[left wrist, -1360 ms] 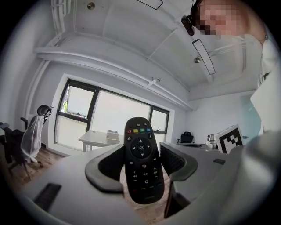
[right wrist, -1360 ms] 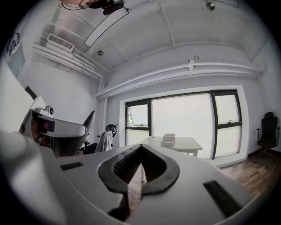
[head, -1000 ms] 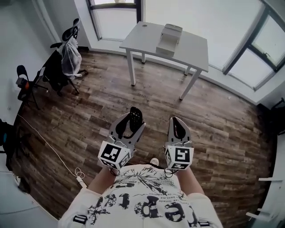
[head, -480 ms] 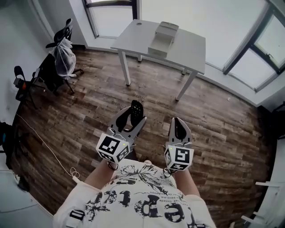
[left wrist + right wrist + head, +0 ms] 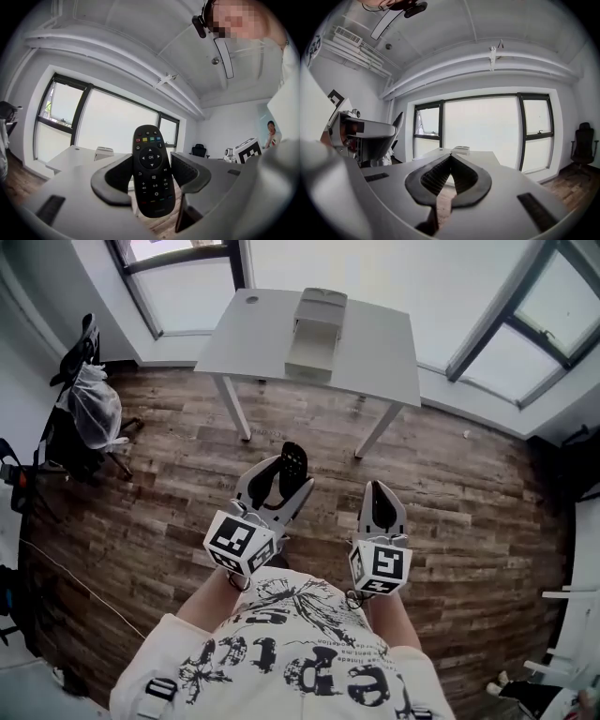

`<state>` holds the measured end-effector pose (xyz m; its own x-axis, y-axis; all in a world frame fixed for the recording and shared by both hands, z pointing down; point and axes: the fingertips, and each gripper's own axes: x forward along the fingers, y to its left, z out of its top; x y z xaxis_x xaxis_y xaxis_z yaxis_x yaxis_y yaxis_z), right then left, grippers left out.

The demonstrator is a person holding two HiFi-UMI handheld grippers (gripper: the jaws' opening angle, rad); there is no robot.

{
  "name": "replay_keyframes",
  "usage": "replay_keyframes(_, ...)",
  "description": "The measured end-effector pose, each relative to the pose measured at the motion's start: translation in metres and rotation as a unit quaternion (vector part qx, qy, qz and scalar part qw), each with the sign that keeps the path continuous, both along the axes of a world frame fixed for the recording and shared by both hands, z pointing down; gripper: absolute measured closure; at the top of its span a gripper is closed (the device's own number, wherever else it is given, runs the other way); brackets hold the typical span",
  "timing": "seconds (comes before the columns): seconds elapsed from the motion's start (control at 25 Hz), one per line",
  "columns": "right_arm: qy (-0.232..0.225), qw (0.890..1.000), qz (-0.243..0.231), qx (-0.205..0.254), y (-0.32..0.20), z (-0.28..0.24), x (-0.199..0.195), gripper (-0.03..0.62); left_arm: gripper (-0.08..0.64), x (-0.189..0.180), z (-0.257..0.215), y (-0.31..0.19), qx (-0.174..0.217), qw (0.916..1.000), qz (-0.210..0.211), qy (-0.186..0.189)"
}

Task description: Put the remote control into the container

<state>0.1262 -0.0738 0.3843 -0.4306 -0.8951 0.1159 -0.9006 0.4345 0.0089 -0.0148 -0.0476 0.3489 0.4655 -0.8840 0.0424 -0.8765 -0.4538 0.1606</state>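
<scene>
My left gripper (image 5: pixel 283 476) is shut on a black remote control (image 5: pixel 293 457), held level above the wooden floor. In the left gripper view the remote (image 5: pixel 152 168) stands upright between the two pads, buttons facing the camera, with the left gripper (image 5: pixel 151 178) closed against its sides. My right gripper (image 5: pixel 380 493) is beside it, shut and empty; its tips meet in the right gripper view (image 5: pixel 451 157). Ahead stands a white table (image 5: pixel 375 343) with a pale grey container (image 5: pixel 312 329) on it. The container also shows small and far ahead (image 5: pixel 103 152) (image 5: pixel 461 150).
A chair (image 5: pixel 66 442) draped with a white plastic bag (image 5: pixel 92 409) stands at the left wall. Large windows run behind the table. A black office chair (image 5: pixel 583 140) sits at the far right. White furniture (image 5: pixel 562 657) edges the lower right corner.
The table and container have drawn nearer and shifted left in the head view as the person walks toward them. Both grippers travel along; the remote stays in the left one.
</scene>
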Motion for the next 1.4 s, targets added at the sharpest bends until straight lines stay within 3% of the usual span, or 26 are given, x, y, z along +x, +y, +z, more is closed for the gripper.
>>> replay_keyframes(0.32,0.001,0.999,0.034,-0.011,-0.093,0.002,-0.091,0.591,0.297,-0.086,0.007,-0.099,-0.012,0.9986,0.051,0.008)
replay_keyframes(0.64,0.014,0.999,-0.002,-0.031,-0.154,0.008,-0.148,0.591,0.296,-0.144,0.023,-0.158,-0.032,0.9988,0.022,0.031)
replay_keyframes(0.92,0.006,0.998,-0.039,-0.045,-0.222,0.025,-0.149,0.591,0.297,-0.142,0.032,-0.208,-0.038,0.9986,-0.021,0.031)
replay_keyframes(1.28,-0.005,0.987,-0.16,-0.032,-0.338,-0.001,-0.157,0.591,0.297,-0.118,0.026,-0.291,-0.042,0.9914,-0.114,0.049)
replay_keyframes(1.4,-0.005,0.982,-0.188,-0.025,-0.375,-0.004,-0.148,0.591,0.298,-0.102,0.026,-0.322,-0.04,0.9881,-0.144,0.035)
